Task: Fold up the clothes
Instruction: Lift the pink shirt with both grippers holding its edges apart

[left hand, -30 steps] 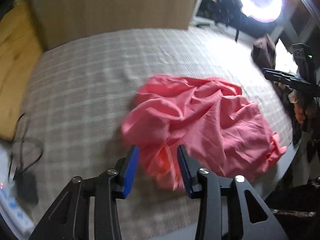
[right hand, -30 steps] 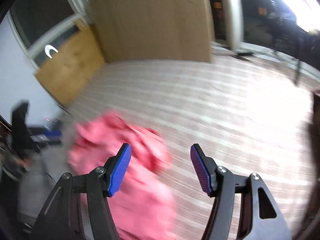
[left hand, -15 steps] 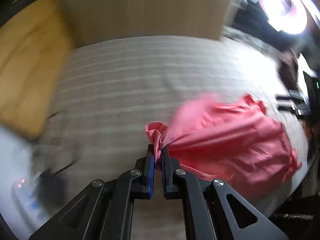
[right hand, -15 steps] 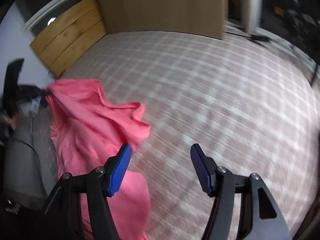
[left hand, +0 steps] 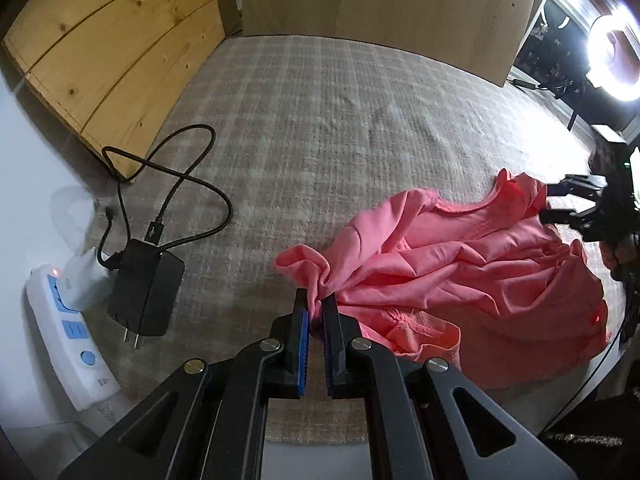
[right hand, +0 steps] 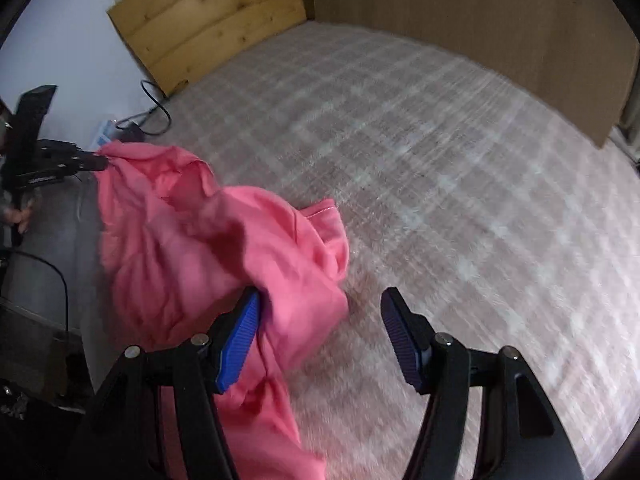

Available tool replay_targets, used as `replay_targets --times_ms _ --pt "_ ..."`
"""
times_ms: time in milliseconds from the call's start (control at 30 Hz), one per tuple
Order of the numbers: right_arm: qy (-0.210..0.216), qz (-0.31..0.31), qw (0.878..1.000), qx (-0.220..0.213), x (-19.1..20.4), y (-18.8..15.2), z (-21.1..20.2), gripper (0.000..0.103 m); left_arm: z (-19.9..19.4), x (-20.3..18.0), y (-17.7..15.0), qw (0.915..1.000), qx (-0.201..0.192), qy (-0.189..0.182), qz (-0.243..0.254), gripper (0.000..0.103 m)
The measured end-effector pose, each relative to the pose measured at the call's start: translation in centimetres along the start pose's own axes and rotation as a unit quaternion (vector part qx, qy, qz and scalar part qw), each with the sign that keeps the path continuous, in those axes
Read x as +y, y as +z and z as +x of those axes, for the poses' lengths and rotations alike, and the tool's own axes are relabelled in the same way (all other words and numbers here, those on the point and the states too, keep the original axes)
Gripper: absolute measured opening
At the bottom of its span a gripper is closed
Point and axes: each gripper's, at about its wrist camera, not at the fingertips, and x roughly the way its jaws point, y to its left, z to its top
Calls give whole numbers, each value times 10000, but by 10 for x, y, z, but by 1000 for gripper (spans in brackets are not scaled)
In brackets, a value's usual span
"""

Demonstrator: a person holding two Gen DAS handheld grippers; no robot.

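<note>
- One crumpled coral-pink cotton garment (left hand: 460, 272) is lying bunched on the beige-and-cream checked woven bedcover (left hand: 340, 120), toward that cover's near edge, and no second piece of clothing is showing in either view.
- The left gripper (left hand: 315, 308) is clamping a puckered corner of the garment between its two blue ribbed pads, jaws nearly touching, at the garment's end nearest the power strip.
- The right gripper (right hand: 320, 316) is closing, with a fold of the garment's opposite end sitting between its jaws; only the left blue pad (right hand: 240, 336) is touching cloth, the other pad is standing clear over the bedcover, so it is not gripping yet.
- Judging from the heap of wrinkles, the folding is barely beginning: nothing is flattened, no crease is made, and the neckline (left hand: 464, 210) is lying twisted, facing the far side of the bedcover.
- What seems to be remaining: securing the second corner, stretching the garment flat on the bedcover, then making every fold.
- Beside the bedcover's left edge one white power strip (left hand: 68, 332) is lying, with one black charger brick (left hand: 146, 288) and one looping black cable (left hand: 176, 184) next to it.
- One pine headboard panel (left hand: 108, 48) is standing beyond the bedcover's left corner, and one ring light (left hand: 612, 60) is glowing past its far right side.
</note>
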Motion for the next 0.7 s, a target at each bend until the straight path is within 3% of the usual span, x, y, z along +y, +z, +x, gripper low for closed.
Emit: replay_targets --times_ms 33,67,233,400,467,567,700 --pt "126 37 9999 47 3 2 3 38 1 1 2 10000 -8 6 -4 5" --pt "161 66 9998 33 7 5 -1 5 1 2 3 10000 -31 9 -5 5" --pt "65 422 9942 -992 -3 5 -84 6 -40 -5 26 9980 -600 -196 62 5" --pt "-506 618 9692 -2330 -12 0 -225 6 -115 -43 77 9848 -1540 -419 678 5" --pt "-819 625 9515 -2898 -5 -11 -284 6 -147 -63 93 9756 -1915 -483 964 5" --pt "-1206 526 9239 -3593 18 -27 -362 6 -219 -101 109 9511 -2655 -576 1473 5" --pt "-1732 338 8934 -4132 64 -37 -433 6 -295 -136 108 9190 -3374 -564 1960 5"
